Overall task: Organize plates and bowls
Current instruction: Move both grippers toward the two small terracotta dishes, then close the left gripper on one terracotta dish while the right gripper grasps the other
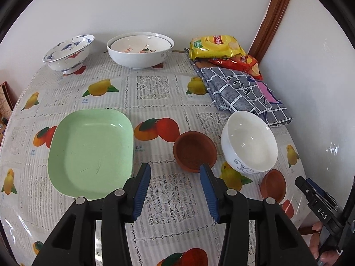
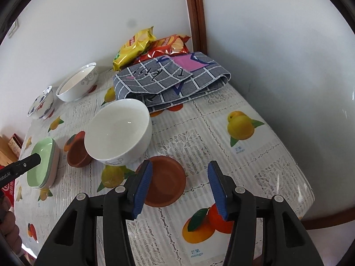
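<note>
brown dish (image 2: 163, 181) under open right gripper (image 2: 178, 189), untouched

both the left gripper (image 1: 175, 190) and the right gripper (image 2: 179, 188) are black plastic with ribbed blue pads (image 1: 142, 192), silver pivot screws, and white lettering on the side.

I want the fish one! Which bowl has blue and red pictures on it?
The footed bowl at the table's far left corner. It alone has blue and red painting; the bowls beside it and the near bowl are mostly white.
</note>
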### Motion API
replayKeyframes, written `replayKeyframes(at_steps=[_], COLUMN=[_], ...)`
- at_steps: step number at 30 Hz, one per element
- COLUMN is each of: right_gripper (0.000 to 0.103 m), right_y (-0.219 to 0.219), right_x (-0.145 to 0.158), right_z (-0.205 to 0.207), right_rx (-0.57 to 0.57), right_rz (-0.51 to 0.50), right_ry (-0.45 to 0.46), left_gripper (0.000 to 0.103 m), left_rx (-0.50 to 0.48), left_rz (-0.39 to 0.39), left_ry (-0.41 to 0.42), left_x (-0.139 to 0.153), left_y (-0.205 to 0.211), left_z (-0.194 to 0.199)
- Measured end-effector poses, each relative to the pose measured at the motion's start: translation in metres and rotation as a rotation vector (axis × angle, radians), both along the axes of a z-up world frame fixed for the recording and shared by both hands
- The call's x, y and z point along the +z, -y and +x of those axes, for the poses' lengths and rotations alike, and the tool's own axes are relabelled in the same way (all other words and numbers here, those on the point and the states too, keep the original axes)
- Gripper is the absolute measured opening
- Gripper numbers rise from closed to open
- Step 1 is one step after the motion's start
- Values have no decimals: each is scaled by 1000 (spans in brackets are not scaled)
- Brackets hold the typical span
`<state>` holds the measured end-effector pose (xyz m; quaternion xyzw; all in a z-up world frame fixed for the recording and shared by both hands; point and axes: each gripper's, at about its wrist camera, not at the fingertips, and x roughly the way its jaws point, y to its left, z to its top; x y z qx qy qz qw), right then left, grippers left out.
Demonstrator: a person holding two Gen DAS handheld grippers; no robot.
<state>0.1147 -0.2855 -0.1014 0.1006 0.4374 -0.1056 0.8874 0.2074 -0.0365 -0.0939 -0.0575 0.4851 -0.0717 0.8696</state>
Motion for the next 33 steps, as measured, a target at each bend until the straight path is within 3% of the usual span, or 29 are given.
replayKeyframes(at_steps=[16,22,29,33], right_gripper=[51,45,45,45], right_y=[11,10,1,3], right_x=[-47,-61,-69,-70], right_z=[14,18,21,23], right_rx=[44,51,86,76], right_rz=[39,57,-11,-1], right_ry=[-41,-67,-72,-73], left_gripper=[47,47,48,52], left_rx=[39,58,61,49], left_rz=[42,37,50,53], left_ry=[-92,-109,-120,-129], left_x=[-48,-62,-72,-74], left_y=[21,22,25,26], left_z=[40,53,59,62])
